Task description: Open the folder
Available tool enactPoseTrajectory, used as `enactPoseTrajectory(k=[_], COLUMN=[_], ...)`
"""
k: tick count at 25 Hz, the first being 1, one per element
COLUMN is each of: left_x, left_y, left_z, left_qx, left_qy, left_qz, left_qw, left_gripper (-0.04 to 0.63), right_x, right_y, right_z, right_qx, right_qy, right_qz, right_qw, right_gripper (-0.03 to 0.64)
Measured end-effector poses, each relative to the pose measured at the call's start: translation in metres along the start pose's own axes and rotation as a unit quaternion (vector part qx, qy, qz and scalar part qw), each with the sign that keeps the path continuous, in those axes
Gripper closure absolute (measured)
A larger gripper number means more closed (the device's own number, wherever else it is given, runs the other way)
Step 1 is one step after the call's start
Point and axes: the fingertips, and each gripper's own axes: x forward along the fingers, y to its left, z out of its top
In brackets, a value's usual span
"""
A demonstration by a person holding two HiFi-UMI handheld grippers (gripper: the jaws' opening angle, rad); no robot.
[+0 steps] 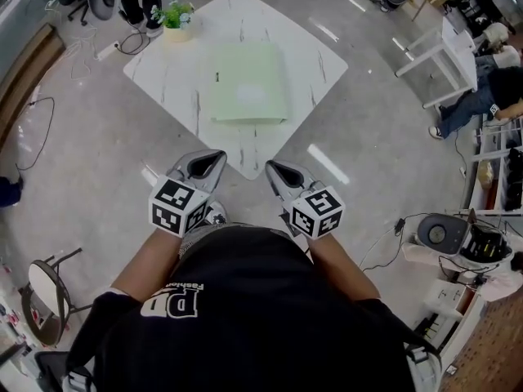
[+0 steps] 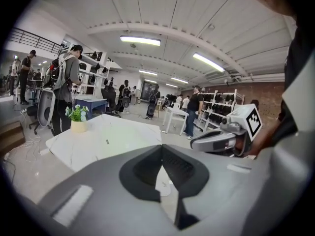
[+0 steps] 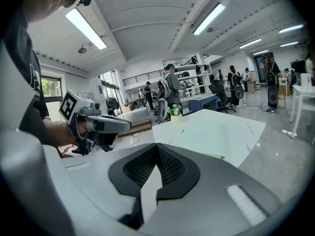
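Left tongs [image 1: 217,157], right tongs [image 1: 270,168] (jaws together), folder [image 1: 248,84] ahead on table [image 1: 245,15]

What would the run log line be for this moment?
phase: before contact | folder: closed, flat on table | left gripper: shut, empty, clear of folder | right gripper: shut, empty, clear of folder

Head overhead, gripper views low, table [image 1: 310,64] shared

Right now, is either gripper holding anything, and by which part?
Nothing held: left gripper and right gripper are both shut on nothing, short of the white table; the green folder lies closed there, untouched.
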Motion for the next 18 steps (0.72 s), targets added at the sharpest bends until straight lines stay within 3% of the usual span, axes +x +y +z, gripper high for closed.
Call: enactPoseTrajectory(k=[12,18], left_x=[0.023,0.035], left_y=[0.054,0.068], left_z=[0.015,0.023], left_qx=[0.008,0.003], left_qy=[0.012,0.011], left_qz=[-0.012,0.019], left_qw=[0.9998,0.9998], left_gripper=[0.538,0.538], right_x=[0.052,0.065], right_y=[-0.021,-0.037], right_z=[0.025,0.039], right_qx=[0.006,-0.006], right_qy=[0.002,0.004], right_qz=[-0.01,0.019], right_qw=[1.0,1.0], right_gripper=[0.618,0.618])
